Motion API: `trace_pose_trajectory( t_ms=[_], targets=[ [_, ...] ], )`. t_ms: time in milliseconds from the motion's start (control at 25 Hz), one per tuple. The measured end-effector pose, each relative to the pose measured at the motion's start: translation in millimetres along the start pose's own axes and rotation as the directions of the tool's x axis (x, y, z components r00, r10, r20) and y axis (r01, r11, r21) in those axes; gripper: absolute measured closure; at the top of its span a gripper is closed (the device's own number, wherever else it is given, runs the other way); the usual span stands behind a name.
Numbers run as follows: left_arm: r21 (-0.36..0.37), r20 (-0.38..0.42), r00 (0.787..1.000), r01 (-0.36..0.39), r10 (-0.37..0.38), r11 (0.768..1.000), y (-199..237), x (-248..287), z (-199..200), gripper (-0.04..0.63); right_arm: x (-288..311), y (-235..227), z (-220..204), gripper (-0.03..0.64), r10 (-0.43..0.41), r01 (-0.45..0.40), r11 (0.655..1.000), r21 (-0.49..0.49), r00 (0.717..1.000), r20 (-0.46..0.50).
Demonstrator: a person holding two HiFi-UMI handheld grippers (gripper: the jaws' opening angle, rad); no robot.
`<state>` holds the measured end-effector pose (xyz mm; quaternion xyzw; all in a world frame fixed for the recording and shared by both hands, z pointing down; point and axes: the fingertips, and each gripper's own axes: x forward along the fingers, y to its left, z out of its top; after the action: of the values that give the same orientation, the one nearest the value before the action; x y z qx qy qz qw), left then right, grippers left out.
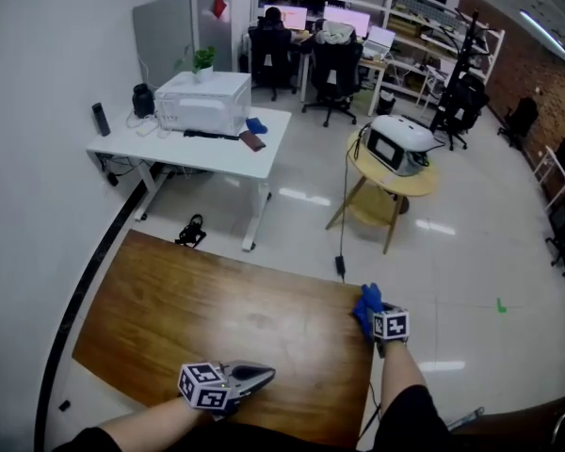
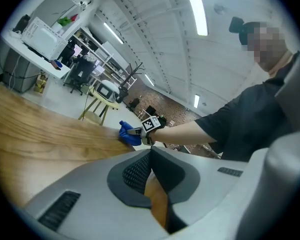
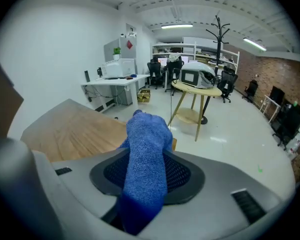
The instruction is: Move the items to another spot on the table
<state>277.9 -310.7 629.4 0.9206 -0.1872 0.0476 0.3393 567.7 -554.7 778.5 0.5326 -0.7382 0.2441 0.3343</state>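
Two grippers hover over the table point(image 1: 217, 309). The right gripper point(image 1: 368, 309) pinches a blue cloth point(image 3: 146, 154) between its jaws, and the cloth sticks out ahead of them over the table's corner. The left gripper point(image 1: 260, 377), well apart to its left at the near edge, has its jaws pressed together on nothing.

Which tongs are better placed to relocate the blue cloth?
Right: the right tongs hold the blue cloth at a corner of the table; the left tongs are shut and empty at its near edge.
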Motion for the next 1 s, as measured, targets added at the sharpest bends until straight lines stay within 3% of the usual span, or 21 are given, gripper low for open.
trace_pose_trajectory(
  t_ms=[280,360,480,560,760,1000],
  targets=[
    [-0.027,-0.023,1.0,-0.018,0.017,0.999,1.4,-8.5,-14.7,0.603,33.8,-15.1,2.2,0.423,-0.081,0.077,0.993,0.094,0.996,0.041],
    [-0.037,-0.023,0.999,-0.033,0.032,0.999,3.3,-15.5,-17.5,0.603,42.3,-12.5,0.9,0.397,-0.068,0.062,0.99,0.123,0.997,0.045],
    [-0.034,-0.031,0.998,-0.053,0.052,0.998,4.8,-26.3,-19.7,0.603,45.3,-2.1,3.8,0.304,-0.003,-0.008,0.986,0.168,0.998,0.064],
    [-0.03,-0.028,0.998,-0.065,0.064,0.997,5.1,-31.6,-20.0,0.603,36.4,3.2,11.0,0.261,0.022,-0.037,0.987,0.155,0.995,0.1],
    [-0.025,0.008,0.998,-0.069,0.069,0.997,-2.2,-47.1,-11.4,0.603,-13.2,12.5,18.1,0.252,0.021,-0.043,0.994,0.105,0.979,0.205],
    [0.017,0.073,0.997,-0.009,0.008,1.0,-24.6,-89.8,11.2,0.603,-102.1,93.9,-13.7,0.252,0.141,-0.144,0.99,-0.006,0.958,0.249]
  ],
)
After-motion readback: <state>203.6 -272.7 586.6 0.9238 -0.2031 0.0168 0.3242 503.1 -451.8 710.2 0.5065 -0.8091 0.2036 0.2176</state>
